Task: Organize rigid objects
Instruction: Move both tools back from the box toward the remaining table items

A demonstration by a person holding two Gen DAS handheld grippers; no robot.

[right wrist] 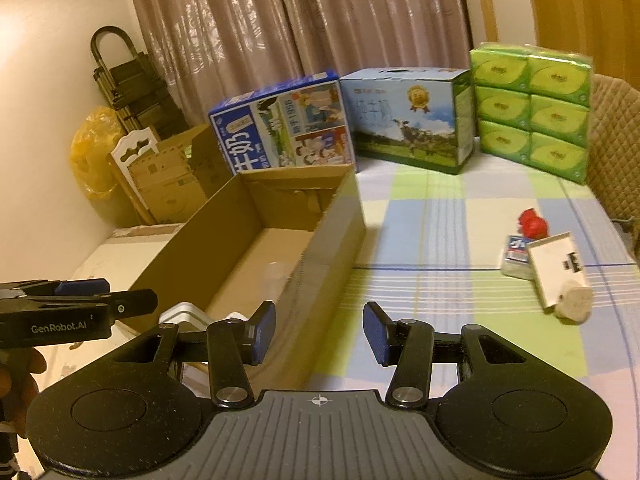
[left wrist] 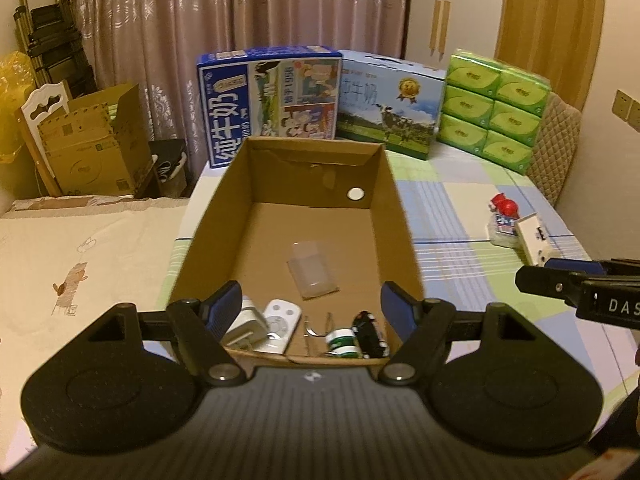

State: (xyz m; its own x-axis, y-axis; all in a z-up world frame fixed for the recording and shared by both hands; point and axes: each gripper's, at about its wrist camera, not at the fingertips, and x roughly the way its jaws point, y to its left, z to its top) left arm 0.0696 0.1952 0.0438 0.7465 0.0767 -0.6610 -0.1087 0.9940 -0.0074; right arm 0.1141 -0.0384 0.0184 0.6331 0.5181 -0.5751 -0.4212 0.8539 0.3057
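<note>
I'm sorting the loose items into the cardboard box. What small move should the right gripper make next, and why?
Probably reach the right gripper, open and empty, toward the white adapter lying on the checked tablecloth. It and the red-capped bottles beside it lie outside the cardboard box, which already holds several small items.

At the far edge of the checked surface (right wrist: pixel 440 216) stand 2 milk cartons side by side, a dark blue one (left wrist: pixel 268 104) and a pale blue one (left wrist: pixel 390 108) with a cow picture, then a green pack of 6 tissue packets (left wrist: pixel 494 110). Behind hang pinkish curtains (left wrist: pixel 240 20); at left sit an open cardboard carton (left wrist: pixel 96 148), a yellow bag (right wrist: pixel 94 152) and a folded ladder (left wrist: pixel 44 32).
</note>
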